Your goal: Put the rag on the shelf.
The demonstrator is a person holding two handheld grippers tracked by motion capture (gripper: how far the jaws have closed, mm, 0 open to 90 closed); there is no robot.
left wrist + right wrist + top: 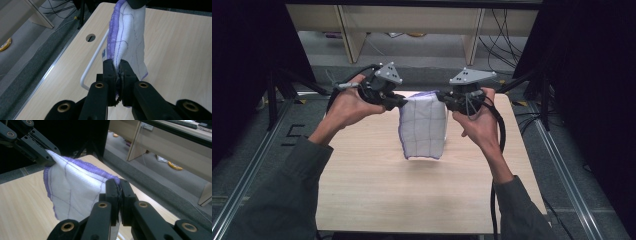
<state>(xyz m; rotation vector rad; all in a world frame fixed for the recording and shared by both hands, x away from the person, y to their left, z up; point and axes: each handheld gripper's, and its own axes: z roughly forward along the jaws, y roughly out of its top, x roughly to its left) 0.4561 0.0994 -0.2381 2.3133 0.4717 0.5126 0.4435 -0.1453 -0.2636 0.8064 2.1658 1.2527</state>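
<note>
High view: left gripper (398,101) and right gripper (445,98) each pinch a corner of the hanging cloth (424,131); shallow corner grips could slip.

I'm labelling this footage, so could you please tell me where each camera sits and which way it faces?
High view: above the person's side, looking forward and down on the table; shows both forearms, left gripper and right gripper holding the cloth.
Left gripper view: rides the left gripper, looking along its jaws, shut on the cloth.
Right gripper view: rides the right gripper, facing the left gripper.
All three share the cloth and table.
</note>
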